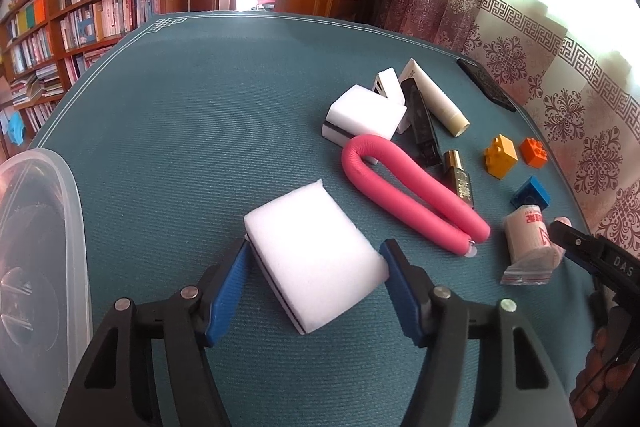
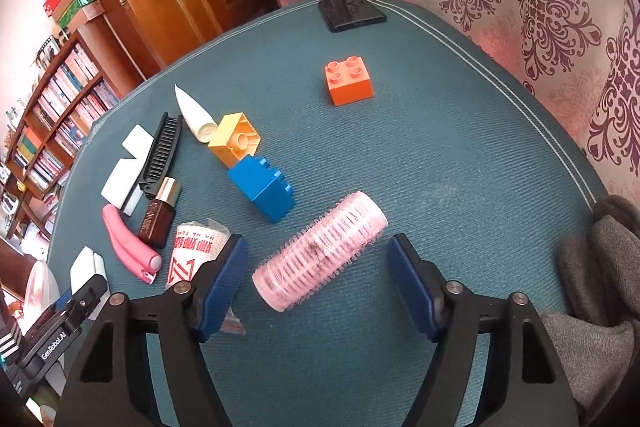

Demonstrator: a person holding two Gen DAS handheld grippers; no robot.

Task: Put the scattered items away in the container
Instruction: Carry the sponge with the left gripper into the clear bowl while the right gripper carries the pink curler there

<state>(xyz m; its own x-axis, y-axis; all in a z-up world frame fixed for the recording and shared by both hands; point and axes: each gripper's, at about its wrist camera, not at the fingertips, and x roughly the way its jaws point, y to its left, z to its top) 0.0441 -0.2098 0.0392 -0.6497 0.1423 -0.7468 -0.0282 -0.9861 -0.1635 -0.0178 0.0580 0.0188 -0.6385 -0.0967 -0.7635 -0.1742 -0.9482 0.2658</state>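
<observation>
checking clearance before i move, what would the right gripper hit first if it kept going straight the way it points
The right gripper, open, would first meet the pink hair roller lying between its fingers. Beyond that, probably the blue block, though depth is unclear.

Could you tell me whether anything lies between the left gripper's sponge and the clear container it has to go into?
Nothing visible does. The white sponge sits between the open fingers of the left gripper, and the clear container is at the left edge. Only bare blue tablecloth lies between them; the other items are off to the right.
</observation>
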